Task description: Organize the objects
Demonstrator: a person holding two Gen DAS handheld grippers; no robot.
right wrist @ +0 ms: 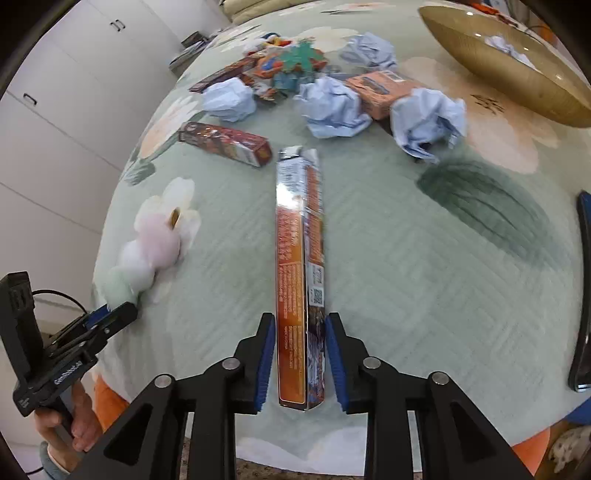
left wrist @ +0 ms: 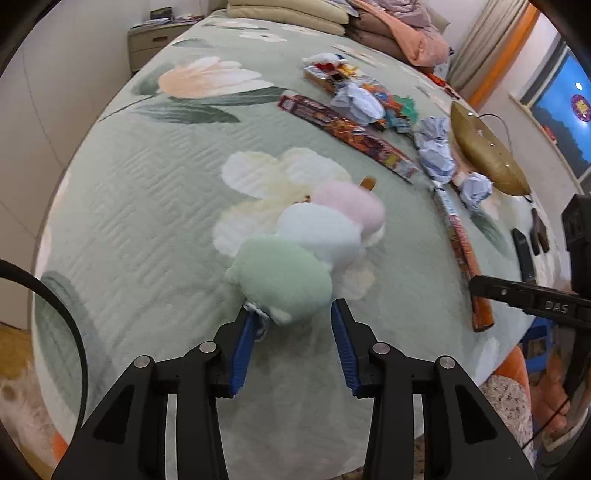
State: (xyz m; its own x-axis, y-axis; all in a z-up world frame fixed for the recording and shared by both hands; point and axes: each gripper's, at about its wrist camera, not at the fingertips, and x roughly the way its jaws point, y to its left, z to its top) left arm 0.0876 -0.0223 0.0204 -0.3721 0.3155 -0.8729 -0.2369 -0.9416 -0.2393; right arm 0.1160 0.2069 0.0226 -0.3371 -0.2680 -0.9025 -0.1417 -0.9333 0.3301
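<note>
A plush toy of green, blue and pink balls [left wrist: 306, 251] lies on the green floral bedspread [left wrist: 147, 184]. My left gripper [left wrist: 295, 314] is open, its blue pads on either side of the toy's green end, the left pad touching a small tag. A long orange box [right wrist: 300, 277] lies lengthwise between the pads of my right gripper [right wrist: 300, 332], which is open with the pads close to the box sides. The box also shows in the left wrist view [left wrist: 465, 254], and the plush toy in the right wrist view [right wrist: 147, 254].
Several crumpled blue paper balls [right wrist: 332, 107], other orange boxes [right wrist: 225, 142] and colourful packets [right wrist: 288, 66] lie farther up the bed. A gold bowl [right wrist: 517, 70] sits at the far right. A dark flat object [right wrist: 583, 295] lies at the right edge. Pillows [left wrist: 288, 14] are at the head.
</note>
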